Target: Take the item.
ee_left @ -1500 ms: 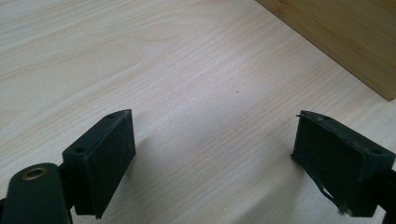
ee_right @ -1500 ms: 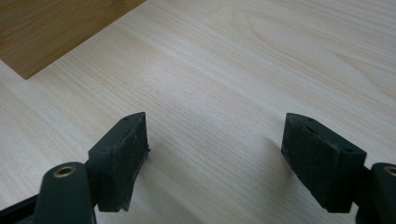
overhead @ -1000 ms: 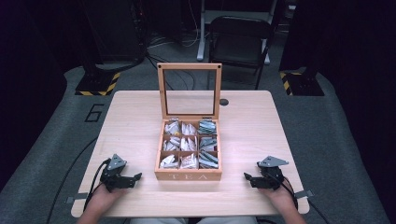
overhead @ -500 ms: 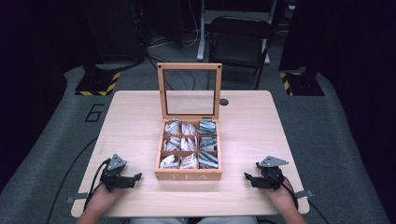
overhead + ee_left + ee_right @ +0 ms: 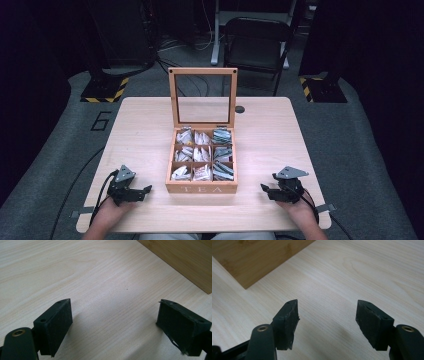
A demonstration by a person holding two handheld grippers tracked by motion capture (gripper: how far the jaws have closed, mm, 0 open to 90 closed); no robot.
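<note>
One pale wooden tabletop spans the middle of the high view, dark floor around it. Centre of the frame: a wooden tea box, front marked TEA, its glass-paned lid standing upright at the back edge. Inside, nine compartments in a three-by-three grid, each packed with tea bags; the right column looks darker and bluish, the rest mostly white. A folding chair sits beyond the tabletop, upper centre.

Left tongs, lower left of the frame, rest on the tabletop beside the box's front left corner, apart from it, pointing toward it. In the left gripper view the jaws stand wide apart over bare wood, nothing between them; a corner of the box shows upper right.

Right tongs, lower right of the frame, sit likewise near the front right corner, not touching it. Jaws have just been closing a little, yet remain clearly parted over bare wood with nothing between them; box corner at upper left of the right gripper view.
</note>
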